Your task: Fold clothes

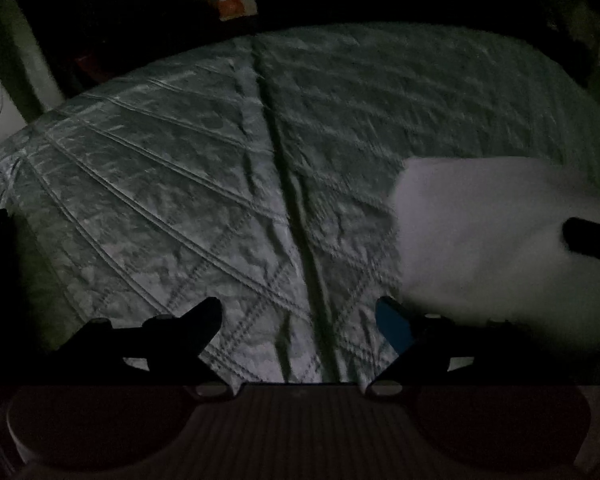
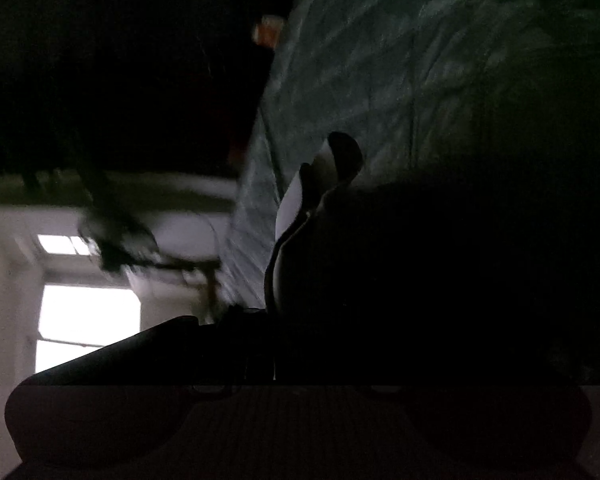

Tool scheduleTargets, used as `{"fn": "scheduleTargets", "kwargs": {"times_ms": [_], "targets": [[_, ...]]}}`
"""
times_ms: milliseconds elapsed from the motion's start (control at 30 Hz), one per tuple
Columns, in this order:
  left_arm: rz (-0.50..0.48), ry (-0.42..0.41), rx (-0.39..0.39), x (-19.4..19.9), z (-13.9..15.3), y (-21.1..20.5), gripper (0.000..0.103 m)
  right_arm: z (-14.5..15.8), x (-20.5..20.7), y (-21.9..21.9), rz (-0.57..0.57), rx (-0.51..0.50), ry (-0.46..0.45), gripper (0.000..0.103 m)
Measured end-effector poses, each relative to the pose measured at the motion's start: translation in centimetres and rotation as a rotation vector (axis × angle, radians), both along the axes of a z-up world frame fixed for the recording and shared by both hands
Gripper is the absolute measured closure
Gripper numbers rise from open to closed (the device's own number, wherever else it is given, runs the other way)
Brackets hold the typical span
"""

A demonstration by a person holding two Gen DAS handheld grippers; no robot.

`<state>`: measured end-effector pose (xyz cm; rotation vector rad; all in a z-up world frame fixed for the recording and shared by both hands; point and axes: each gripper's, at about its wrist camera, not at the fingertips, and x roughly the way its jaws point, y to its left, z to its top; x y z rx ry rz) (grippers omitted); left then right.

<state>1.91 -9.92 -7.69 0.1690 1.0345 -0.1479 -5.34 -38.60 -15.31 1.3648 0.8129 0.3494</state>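
I judge this to be early in a fold: my left gripper point(image 1: 300, 312) hovers with its fingers spread wide and nothing between them, over the pale grey-green quilted bedspread with stitched diamond lines point(image 1: 160, 184). The pale white, soft cloth garment point(image 1: 492, 240) lies on that bedspread just ahead of and to the right of its right finger, close but, as far as I can tell, not touching. A dark fingertip point(image 1: 588, 240) reaches onto the cloth from the far right, probably my right gripper. In the right wrist view, a pale fold of the garment point(image 2: 292, 200) sits against a dark finger point(image 2: 344, 156), but the frame is so dark I cannot tell whether those fingers are pinching it. Next I would swing the left gripper rightward to catch the near edge. A long crease point(image 1: 284, 184) runs down the bedspread; a small orange object point(image 1: 236, 6) sits beyond the bed, well clear.
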Motion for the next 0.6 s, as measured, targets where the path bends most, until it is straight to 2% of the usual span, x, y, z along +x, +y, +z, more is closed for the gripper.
{"fn": "scheduleTargets", "kwargs": {"times_ms": [100, 200, 333, 467, 533, 600], "targets": [[0.029, -0.006, -0.01, 0.2, 0.2, 0.6, 0.021, 0.3, -0.5, -2.1, -0.1, 0.034, -0.028, 0.087], [0.039, -0.007, -0.01, 0.3, 0.1, 0.8, 0.022, 1.4, -1.0, -5.5, -0.255, 0.033, -0.079, 0.087], [0.037, -0.021, -0.014, 0.3, 0.3, 0.7, 0.023, 3.2, -2.2, -11.6, -0.531, 0.011, -0.164, 0.087], [0.037, -0.035, -0.001, 0.2, 0.2, 0.7, 0.023, 3.6, -3.5, -16.8, -0.841, -0.018, -0.229, 0.087], [0.038, -0.038, 0.006, 0.2, 0.1, 0.6, 0.023, 2.8, -3.5, -18.7, -0.941, -0.014, -0.215, 0.087], [0.039, -0.038, 0.009, 0.2, 0.1, 0.6, 0.023, 1.7, -2.3, -20.3, -0.951, -0.066, -0.138, 0.087]]}}
